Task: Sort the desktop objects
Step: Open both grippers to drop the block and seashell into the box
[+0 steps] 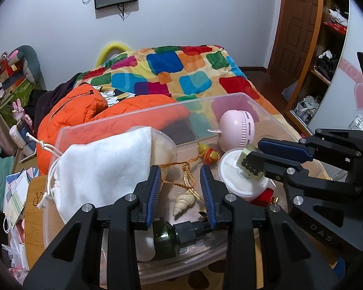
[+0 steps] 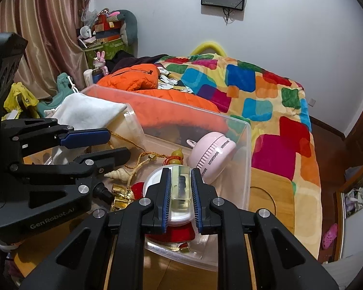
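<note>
A clear plastic bin [image 1: 138, 113] [image 2: 244, 149] stands on a wooden table. In it lie a white drawstring pouch [image 1: 104, 166] [image 2: 84, 111], a cream seashell [image 1: 184, 203] [image 2: 119, 174], a yellow gourd charm on gold cord [image 1: 209, 153] [image 2: 176, 157], a pink round fan [image 1: 237, 129] [image 2: 213, 155], a white lidded cup [image 1: 239, 181] and a dark green pump bottle [image 1: 171, 239]. My left gripper [image 1: 181, 176] [image 2: 119, 142] is open above the shell. My right gripper [image 2: 180, 176] [image 1: 253, 149] is shut on a small clear yellowish perfume bottle [image 2: 180, 188] [image 1: 248, 165] over the white cup.
A red and gold ornament [image 2: 181, 235] lies under the cup. The wooden table [image 2: 271, 195] stands against a bed with a colourful blanket [image 1: 181, 72] and an orange jacket [image 1: 84, 106]. Clutter is piled at the left [image 1: 14, 188]. A wardrobe [image 1: 326, 48] is at the right.
</note>
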`<state>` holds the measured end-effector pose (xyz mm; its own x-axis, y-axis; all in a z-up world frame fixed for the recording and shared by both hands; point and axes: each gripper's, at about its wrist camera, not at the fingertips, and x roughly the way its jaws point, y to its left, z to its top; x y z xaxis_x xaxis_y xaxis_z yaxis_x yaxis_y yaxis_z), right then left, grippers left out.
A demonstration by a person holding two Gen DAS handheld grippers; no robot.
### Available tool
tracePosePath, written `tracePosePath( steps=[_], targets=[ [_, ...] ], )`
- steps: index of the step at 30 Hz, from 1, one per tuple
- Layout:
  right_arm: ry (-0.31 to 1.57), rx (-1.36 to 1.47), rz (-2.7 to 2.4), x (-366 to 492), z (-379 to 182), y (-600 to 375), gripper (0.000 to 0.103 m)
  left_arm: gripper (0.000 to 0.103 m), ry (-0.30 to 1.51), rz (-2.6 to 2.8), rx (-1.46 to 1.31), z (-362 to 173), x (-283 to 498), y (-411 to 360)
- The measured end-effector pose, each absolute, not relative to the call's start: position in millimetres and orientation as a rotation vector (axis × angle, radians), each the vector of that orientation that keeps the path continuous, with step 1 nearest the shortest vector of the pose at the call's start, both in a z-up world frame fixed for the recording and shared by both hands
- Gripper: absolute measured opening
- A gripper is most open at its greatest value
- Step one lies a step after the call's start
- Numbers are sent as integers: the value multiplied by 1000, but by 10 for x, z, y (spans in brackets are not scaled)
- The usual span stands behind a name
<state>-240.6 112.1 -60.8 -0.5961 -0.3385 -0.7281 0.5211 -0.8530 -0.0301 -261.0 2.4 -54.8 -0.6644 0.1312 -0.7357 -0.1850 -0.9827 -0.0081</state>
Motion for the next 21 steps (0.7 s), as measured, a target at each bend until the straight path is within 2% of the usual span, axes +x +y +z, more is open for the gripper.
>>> tracePosePath(
  steps=[7, 9, 16, 21],
  targets=[
    [337, 1028, -2420, -2401, -615, 1105, 15, 33, 118, 2725, -1185, -554, -2605, 27],
    [343, 1022, -2424, -2379, -608, 1099, 16, 36, 110, 2723, -1184, -553, -2604, 27],
    [350, 970, -2456, -2287, -505, 1140, 33, 42, 73, 2715, -1166, -511, -2547, -1],
    [359, 923, -2493, -2197, -396, 1179, 45, 49, 51, 2713, -1149, -453, -2480, -23]
  ],
)
